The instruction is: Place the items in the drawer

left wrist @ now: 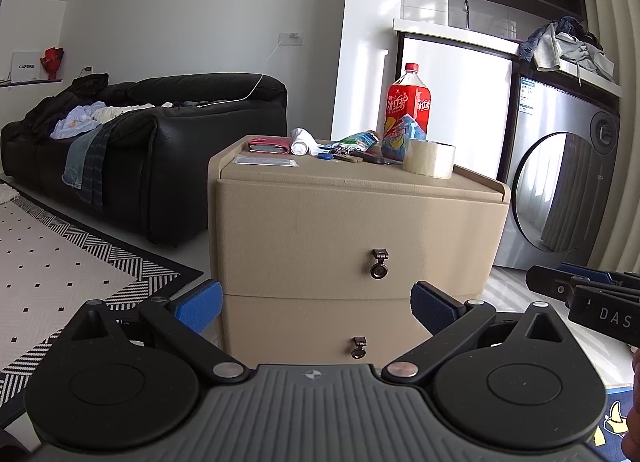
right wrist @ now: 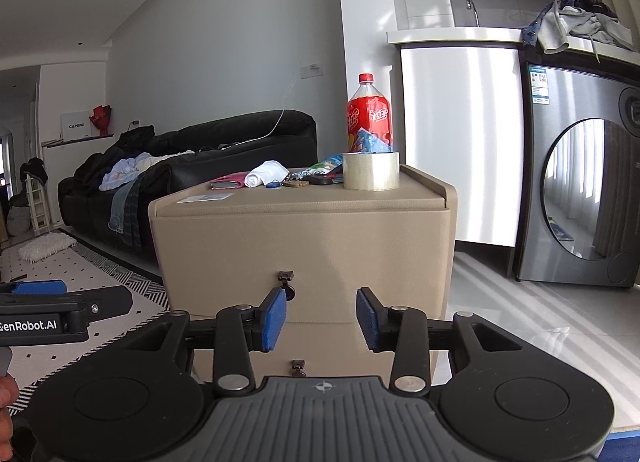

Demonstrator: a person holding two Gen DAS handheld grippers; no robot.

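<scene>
Both drawers (left wrist: 360, 238) of the beige cabinet (right wrist: 304, 222) are being kept shut; keys (right wrist: 294, 182) and tape roll (right wrist: 371, 170) are lying on top, partly hiding a packet. Left gripper (left wrist: 316, 304) and right gripper (right wrist: 321, 318) are being held spread, empty, before it.

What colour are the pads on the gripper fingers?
Blue, on black arms. The pads show best in the right wrist view.

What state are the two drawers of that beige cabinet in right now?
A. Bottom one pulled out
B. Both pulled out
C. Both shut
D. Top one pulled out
C: both drawer fronts sit flush on the cabinet, and the top pull and bottom pull hang untouched.
</scene>
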